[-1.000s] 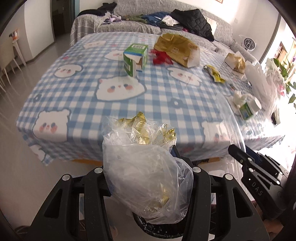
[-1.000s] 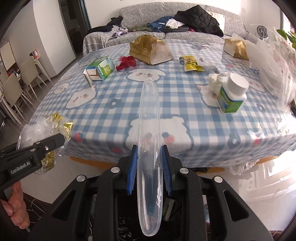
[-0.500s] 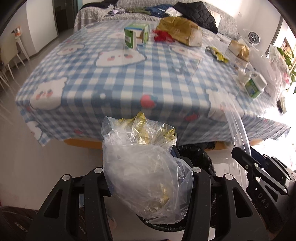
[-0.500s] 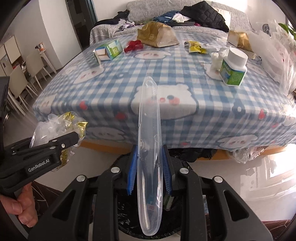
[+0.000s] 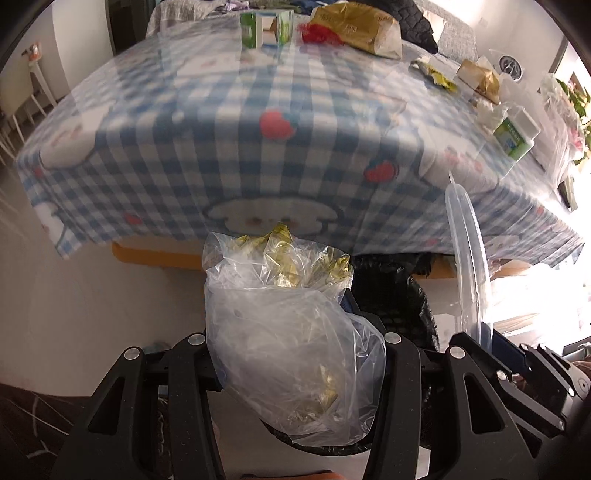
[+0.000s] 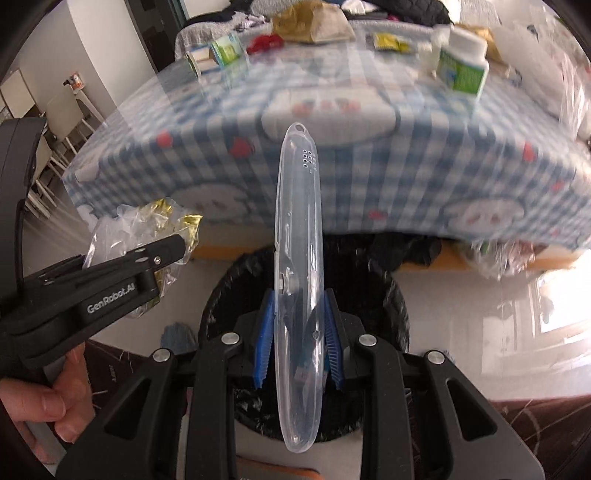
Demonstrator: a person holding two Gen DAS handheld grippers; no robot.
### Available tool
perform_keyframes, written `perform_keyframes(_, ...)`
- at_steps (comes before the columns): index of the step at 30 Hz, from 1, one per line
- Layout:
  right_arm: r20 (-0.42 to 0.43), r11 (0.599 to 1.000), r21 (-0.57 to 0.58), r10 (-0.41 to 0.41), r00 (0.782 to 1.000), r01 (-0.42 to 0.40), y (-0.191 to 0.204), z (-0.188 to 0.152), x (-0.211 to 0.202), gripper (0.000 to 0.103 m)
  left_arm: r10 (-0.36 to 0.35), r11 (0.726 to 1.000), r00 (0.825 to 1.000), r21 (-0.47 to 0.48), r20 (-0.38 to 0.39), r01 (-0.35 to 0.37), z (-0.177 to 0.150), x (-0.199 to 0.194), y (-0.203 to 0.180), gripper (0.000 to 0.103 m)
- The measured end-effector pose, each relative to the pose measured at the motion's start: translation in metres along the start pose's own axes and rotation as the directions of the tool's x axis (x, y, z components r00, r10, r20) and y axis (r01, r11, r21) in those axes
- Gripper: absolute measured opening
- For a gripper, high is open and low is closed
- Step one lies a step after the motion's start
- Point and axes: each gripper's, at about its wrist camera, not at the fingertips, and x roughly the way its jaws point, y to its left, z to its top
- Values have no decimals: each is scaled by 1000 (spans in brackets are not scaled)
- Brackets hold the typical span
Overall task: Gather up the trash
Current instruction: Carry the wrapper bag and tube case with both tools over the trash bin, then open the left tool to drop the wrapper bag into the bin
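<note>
My left gripper [image 5: 291, 332] is shut on a crumpled clear plastic bag [image 5: 288, 339] with gold foil wrappers inside; the bag also shows in the right wrist view [image 6: 136, 229]. My right gripper [image 6: 299, 328] is shut on a long clear plastic toothbrush case [image 6: 299, 258], which also shows in the left wrist view [image 5: 467, 258]. Both hold their items just above a black-lined trash bin [image 6: 391, 295] on the floor in front of the table; the bin also shows in the left wrist view [image 5: 399, 295].
The table with a blue checked bear cloth [image 6: 369, 155] carries a green carton [image 6: 225, 51], a brown paper bag [image 6: 314, 22], a red scrap [image 6: 264, 42], a yellow wrapper [image 6: 388, 40] and a white-green bottle [image 6: 461, 66]. Clear bags hang at the table's right corner [image 6: 495, 254].
Both grippers have dropped from table height and moved back, down to the trash bin in front of the table edge. Each still grips its item.
</note>
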Motion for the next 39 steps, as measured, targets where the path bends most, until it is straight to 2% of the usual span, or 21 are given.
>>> perform_keyframes(4, -19, 1000, -2, -31, 999, 31, -2, -10, 6, 24, -12, 1000, 1000, -29, -23, 11, -11, 10, 1, 48)
perform_keyframes(9, -86, 996, 35, -83, 993, 86, -16, -22, 26, 24, 18, 1000, 999, -14, -44, -19, -20, 24, -4, 48)
perform_keyframes(19, -161, 986, 101, -117, 980, 134, -39, -35, 67, 24, 20, 1000, 996, 0, -91, -20, -31, 69, -23, 48)
perform_keyframes(28, -171, 982, 84, -152, 973, 169, -59, -41, 93, 24, 12, 998, 992, 61, -122, -5, -43, 115, -45, 48)
perform_keyframes(36, -162, 985, 67, -145, 976, 157, -72, -51, 103, 24, 23, 993, 985, 121, -168, -3, -54, 149, -72, 48)
perform_keyframes(39, -163, 985, 83, -135, 977, 150, -84, -57, 101, 24, 13, 994, 984, 112, -176, 7, -57, 157, -78, 48)
